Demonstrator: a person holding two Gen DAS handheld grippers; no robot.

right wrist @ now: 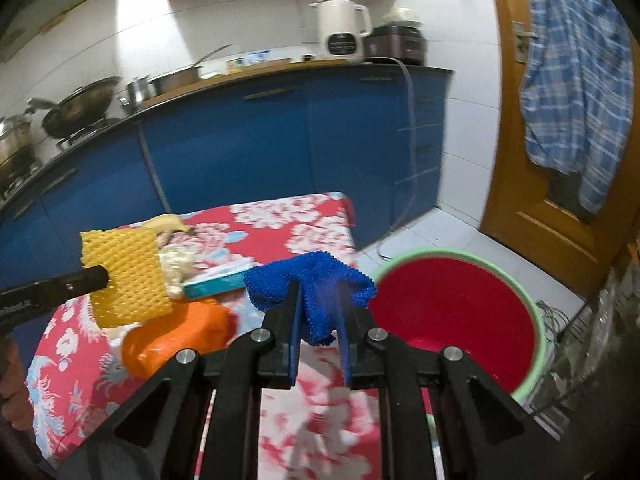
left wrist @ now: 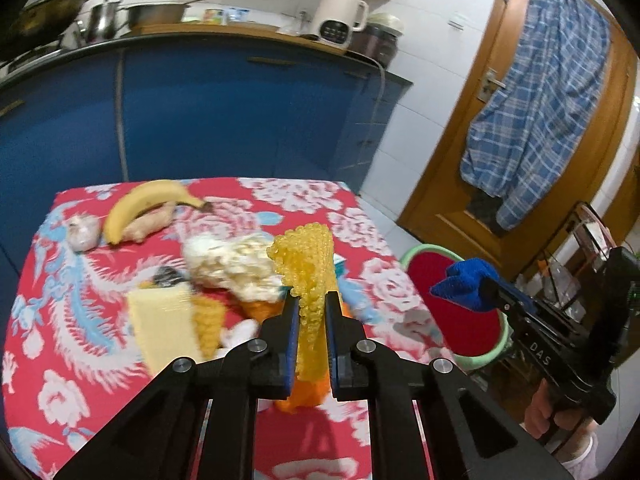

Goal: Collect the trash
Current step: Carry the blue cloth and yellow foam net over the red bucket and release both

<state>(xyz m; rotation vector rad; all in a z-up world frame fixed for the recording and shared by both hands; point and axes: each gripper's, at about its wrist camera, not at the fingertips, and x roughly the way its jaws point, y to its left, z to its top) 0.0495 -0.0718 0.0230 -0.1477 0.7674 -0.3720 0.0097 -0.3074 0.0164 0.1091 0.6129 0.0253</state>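
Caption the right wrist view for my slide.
Right tongs clamp blue foam netting beside the red basin.

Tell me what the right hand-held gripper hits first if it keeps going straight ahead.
Likely nothing on the table: the right hand-held gripper, shut on blue foam net, points past the table's corner toward the blue cabinets; depth unclear.

Yellow foam net [left wrist: 308,276]: bumpy mesh sheet, pinched upright, raised above the bench [left wrist: 280,196].
Blue foam net [right wrist: 316,292]: crumpled, pinched, held beside the bench's edge.
Orange foam net [right wrist: 176,340]: lying on the bench, slumped.
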